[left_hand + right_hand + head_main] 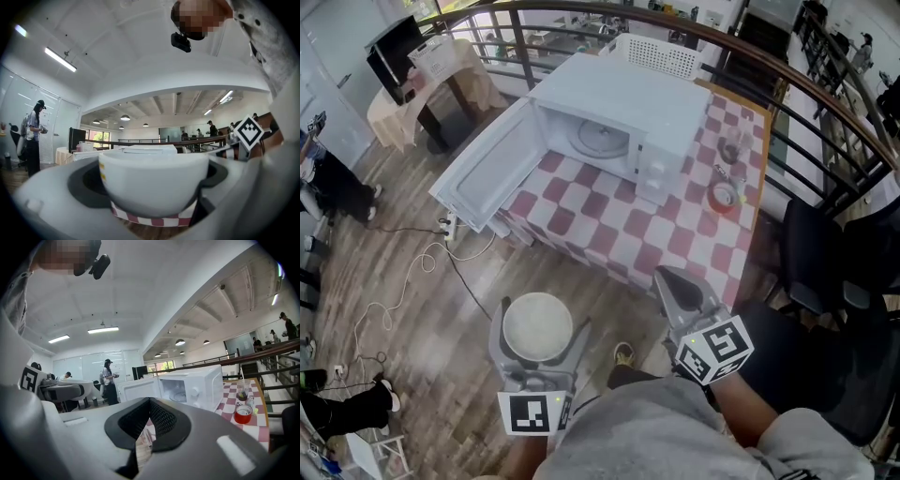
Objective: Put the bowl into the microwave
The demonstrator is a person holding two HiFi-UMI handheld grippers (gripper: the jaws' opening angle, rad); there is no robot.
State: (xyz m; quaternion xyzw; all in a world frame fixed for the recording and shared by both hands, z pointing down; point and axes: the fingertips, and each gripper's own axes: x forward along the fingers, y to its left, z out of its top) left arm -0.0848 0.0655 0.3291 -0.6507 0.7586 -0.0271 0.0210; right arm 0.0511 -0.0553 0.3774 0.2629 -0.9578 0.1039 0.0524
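Observation:
A white bowl (534, 322) sits between the jaws of my left gripper (540, 330), which is shut on its sides and holds it above the wooden floor, short of the table. In the left gripper view the bowl (154, 180) fills the space between the jaws. The white microwave (619, 117) stands on the checked table (666, 234) with its door (487, 164) swung wide to the left and its turntable (600, 139) bare. My right gripper (666, 277) hovers at the table's near edge, shut on nothing. From the right gripper view the microwave (187, 387) lies ahead.
On the table's right side are a red-rimmed round object (724, 197) and a glass (731, 150). A white basket (656, 54) stands behind the microwave. A curved railing (825, 103) runs along the back, black chairs (825, 253) are at the right, and cables (403, 281) trail over the floor.

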